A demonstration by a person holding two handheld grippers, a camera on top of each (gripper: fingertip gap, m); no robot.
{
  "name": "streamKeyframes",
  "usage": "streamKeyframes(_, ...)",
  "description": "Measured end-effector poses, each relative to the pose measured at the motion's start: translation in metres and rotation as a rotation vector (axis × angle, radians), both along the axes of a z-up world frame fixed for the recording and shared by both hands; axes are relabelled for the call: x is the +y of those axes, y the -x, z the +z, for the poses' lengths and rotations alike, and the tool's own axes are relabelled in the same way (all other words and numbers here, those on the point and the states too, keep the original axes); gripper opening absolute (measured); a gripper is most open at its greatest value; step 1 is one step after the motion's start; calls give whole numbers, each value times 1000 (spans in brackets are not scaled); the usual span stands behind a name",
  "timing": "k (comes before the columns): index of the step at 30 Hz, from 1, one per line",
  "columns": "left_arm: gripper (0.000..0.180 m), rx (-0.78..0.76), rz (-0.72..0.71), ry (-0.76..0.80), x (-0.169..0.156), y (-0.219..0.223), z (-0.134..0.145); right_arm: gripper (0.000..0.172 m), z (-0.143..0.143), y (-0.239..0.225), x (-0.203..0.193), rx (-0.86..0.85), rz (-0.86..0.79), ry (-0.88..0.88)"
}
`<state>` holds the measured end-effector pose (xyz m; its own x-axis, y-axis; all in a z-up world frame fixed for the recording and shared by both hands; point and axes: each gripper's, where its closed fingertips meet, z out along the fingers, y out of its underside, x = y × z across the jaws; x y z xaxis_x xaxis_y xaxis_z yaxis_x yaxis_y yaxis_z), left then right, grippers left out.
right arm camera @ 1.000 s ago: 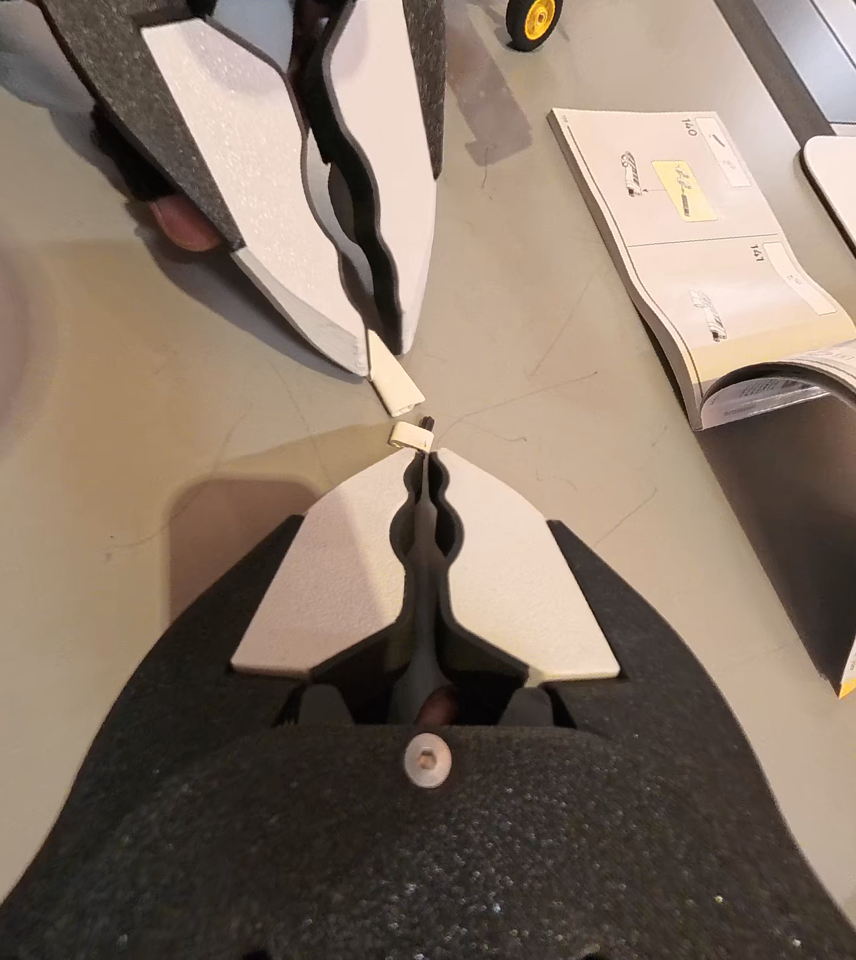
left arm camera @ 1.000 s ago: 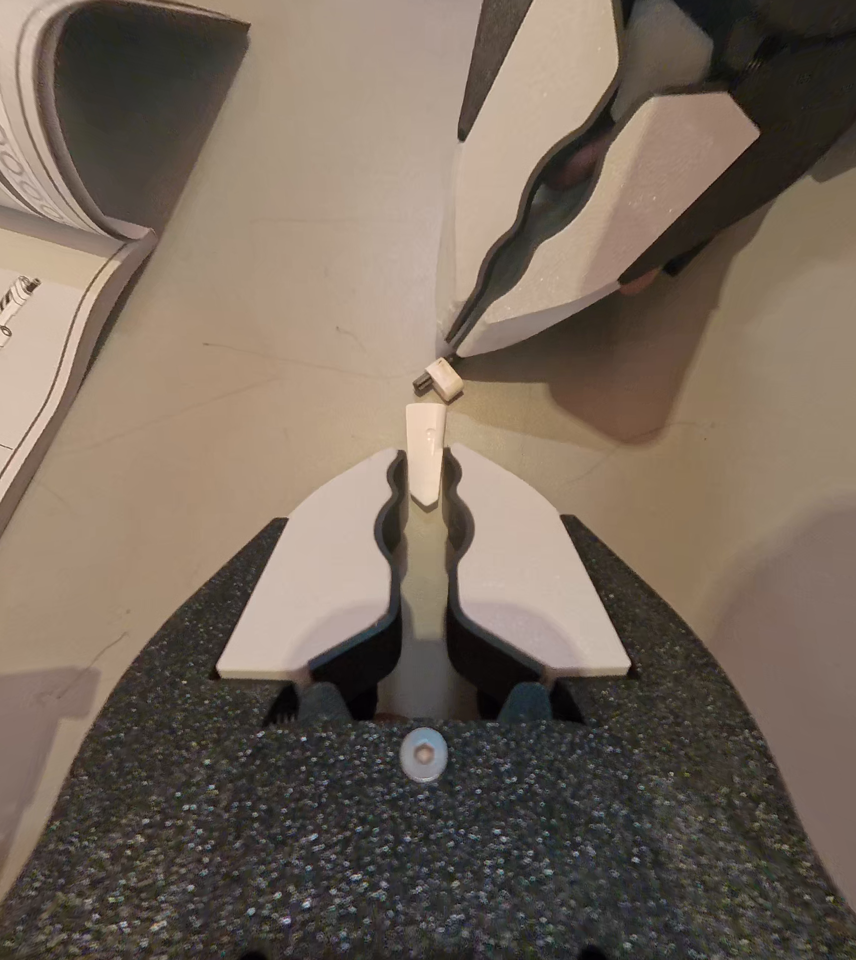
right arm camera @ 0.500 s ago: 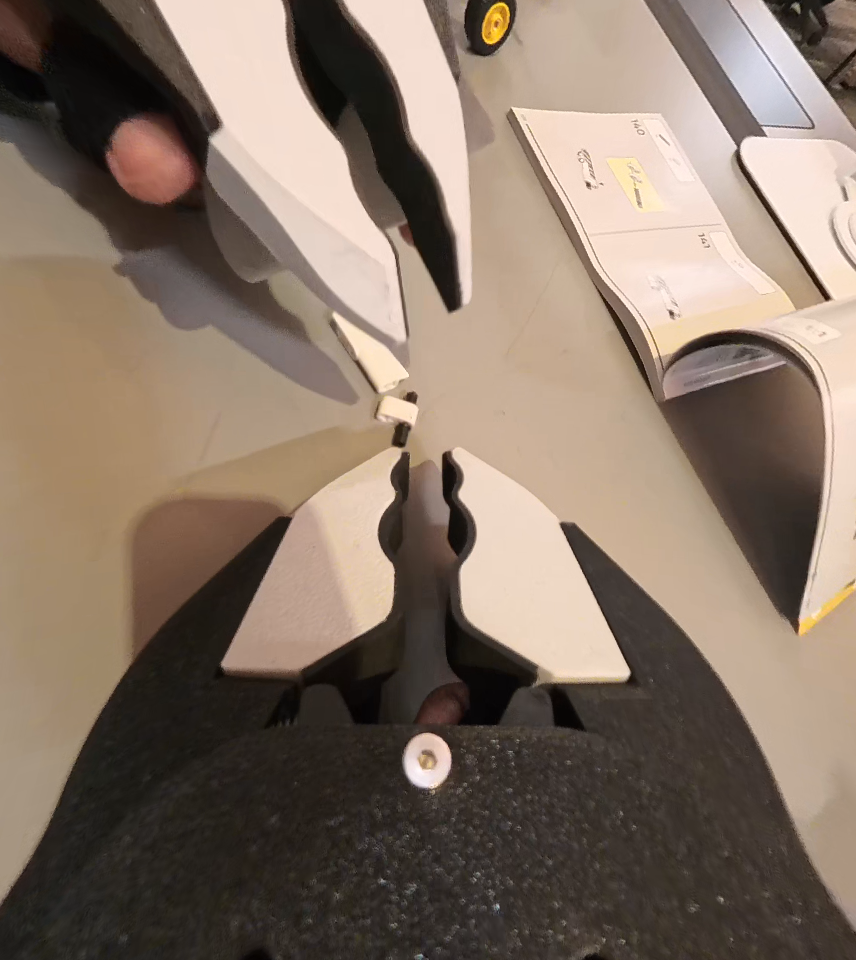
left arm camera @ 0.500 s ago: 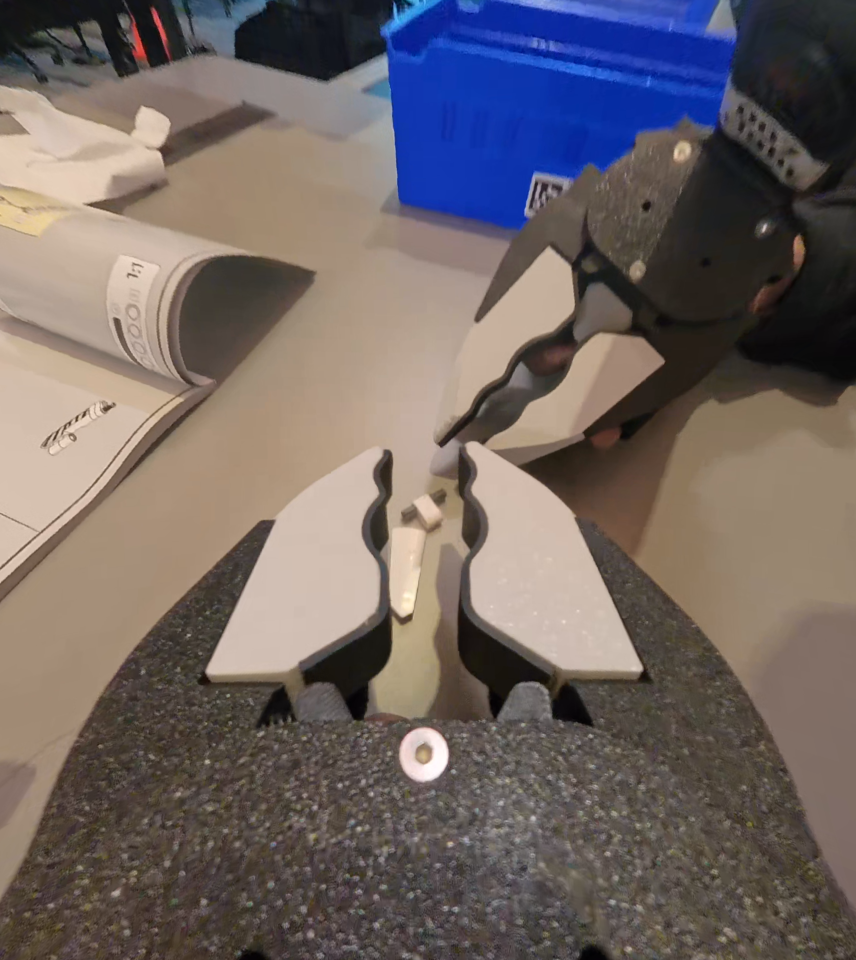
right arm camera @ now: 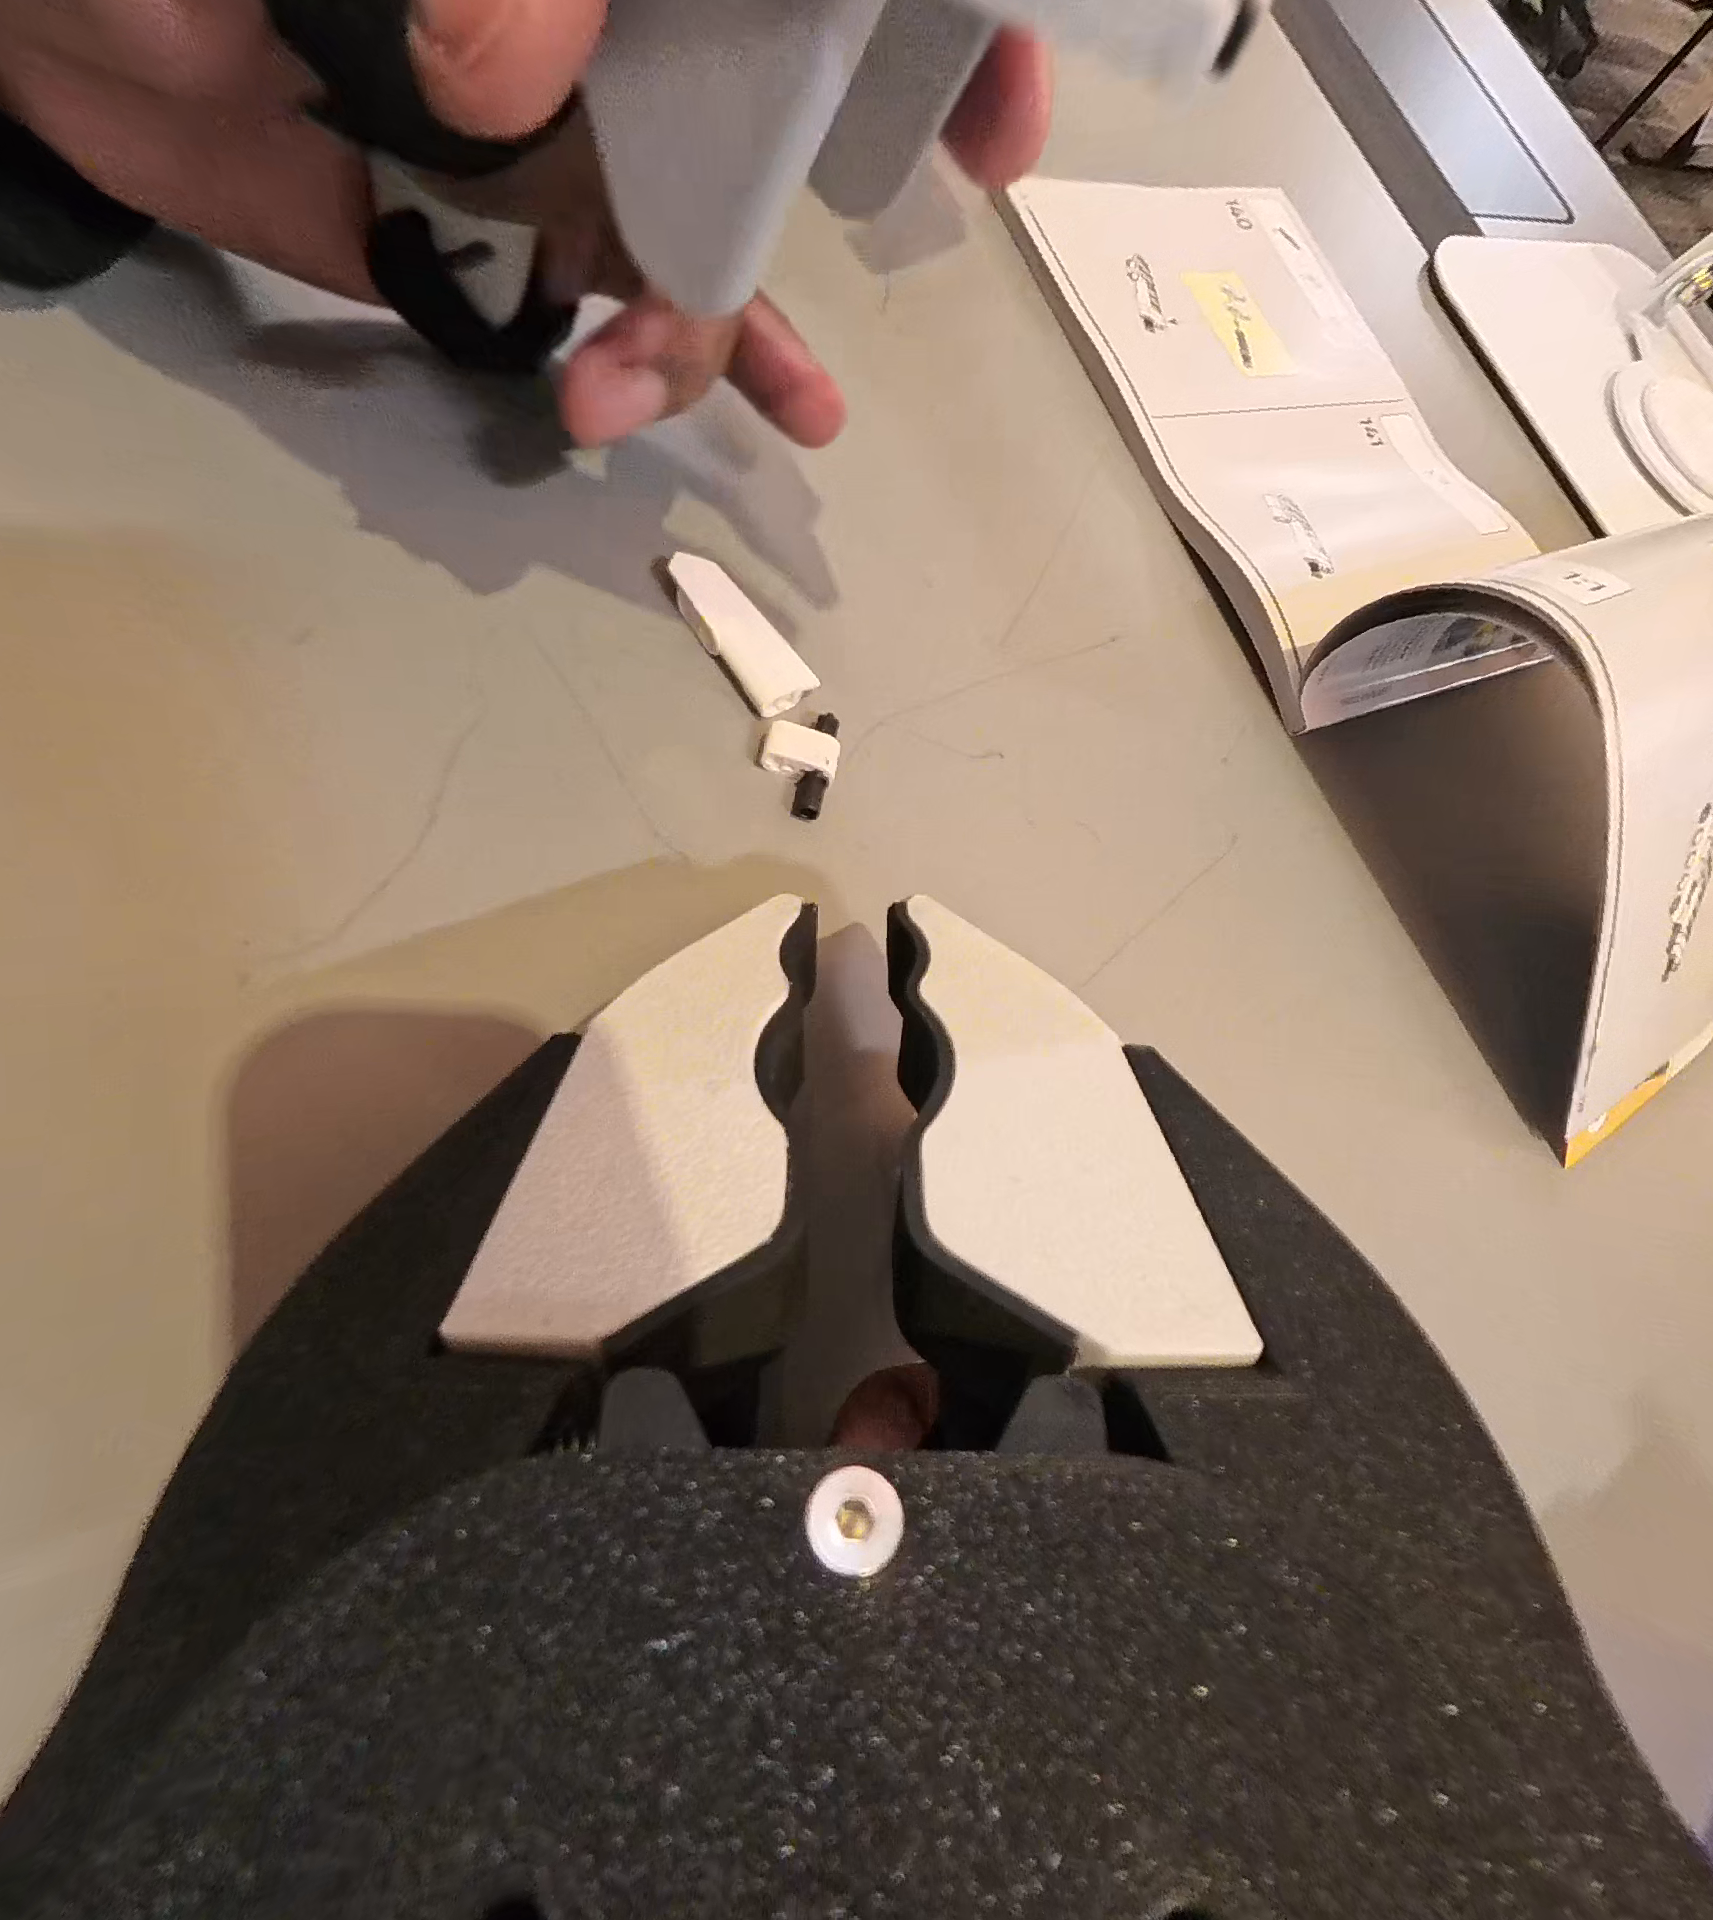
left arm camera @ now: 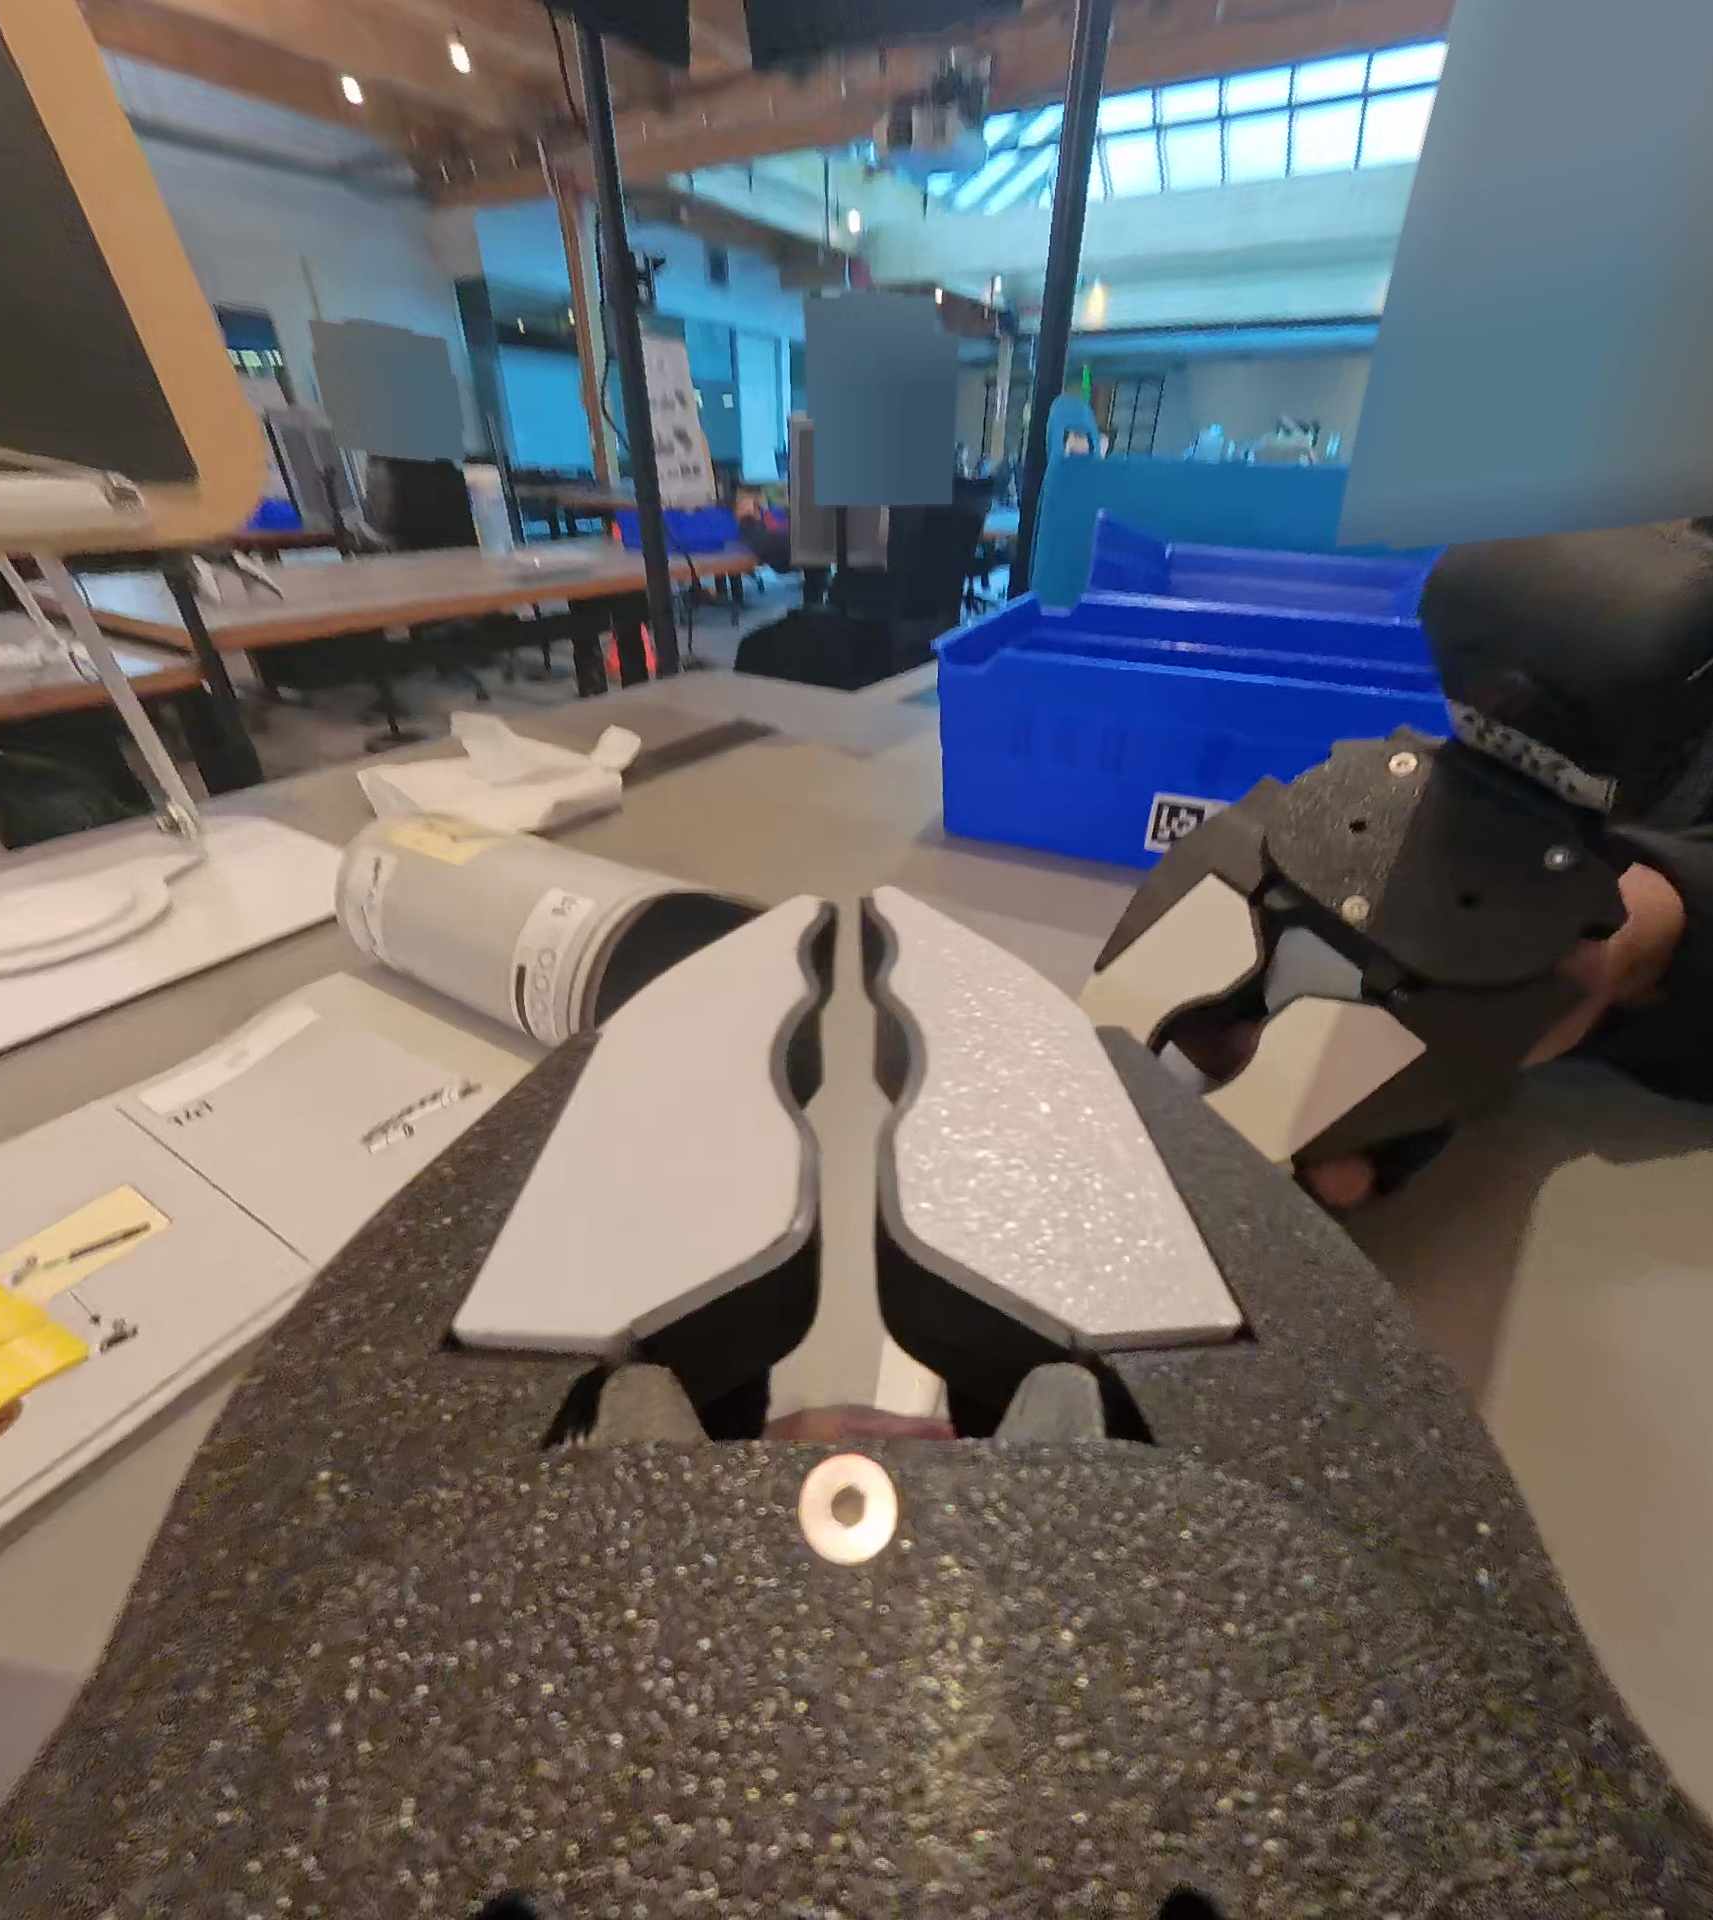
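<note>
Inspecting the right gripper [right arm camera: 850, 912], we find its jaws slightly apart and empty above the table [right arm camera: 208, 727]. The left gripper [left arm camera: 848, 909] likewise stands narrowly apart, holding nothing. Ahead lie a small white block on a black pin [right arm camera: 798, 750] and a longer white piece [right arm camera: 743, 634]: we judge both light, rigid, slippery, best pinched across flat sides.

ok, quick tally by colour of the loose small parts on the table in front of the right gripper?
White: 2, a long piece and a short block
Black: 1, a pin through the short block
Total: 3
</note>
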<state>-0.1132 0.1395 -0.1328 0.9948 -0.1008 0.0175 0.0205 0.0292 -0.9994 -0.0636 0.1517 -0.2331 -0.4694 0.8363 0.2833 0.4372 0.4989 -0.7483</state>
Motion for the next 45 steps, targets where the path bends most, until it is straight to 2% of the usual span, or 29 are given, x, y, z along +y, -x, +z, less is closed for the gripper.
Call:
streamKeyframes(1,0,9,4,-31,0,0,5,13,0,0,0,0,0,-2)
streamKeyframes(8,0,5,80,-157,1,11,26,13,-1,1,0,-5,-6,-5)
streamKeyframes(12,0,-8,156,-101,3,23,21,13,-2,2,1,-9,-10,-4)
streamKeyframes(15,0,-5,196,4,5,32,5,13,-2,2,1,-11,-15,-2)
streamKeyframes(17,3,38,193,89,7,34,-12,13,-2,2,2,-12,-17,0)
streamKeyframes(19,14,70,174,149,8,33,-25,13,-1,1,2,-10,-18,-3)
streamKeyframes(22,19,37,100,199,8,25,-32,15,-2,-8,1,-45,-21,-1)
streamKeyframes(26,19,10,82,220,8,25,-35,15,23,-42,-4,-27,1,11)
streamKeyframes(30,19,-8,80,232,9,26,-36,15,73,-101,-3,-29,33,144)
streamKeyframes(32,19,-11,81,239,9,27,-37,15,100,-133,17,-43,32,164)
streamKeyframes(33,19,-10,81,242,10,27,-38,15,113,-146,39,-42,-7,140)
streamKeyframes(34,19,-7,80,245,10,26,-38,15,122,-156,69,-43,-63,85)
streamKeyframes(36,19,3,80,257,11,25,-40,14,126,-171,154,-86,-235,-107)
streamKeyframes(38,19,20,75,267,12,23,-42,14,107,-185,241,-239,-379,-300)
streamKeyframes(40,19,40,72,262,11,21,-41,15,71,-201,287,-465,-347,-378)
streamKeyframes(42,19,52,63,256,10,18,-41,15,39,-212,299,-649,-278,-394)
streamKeyframes(45,19,48,58,262,7,16,-41,20,13,-219,300,-794,-193,-485)
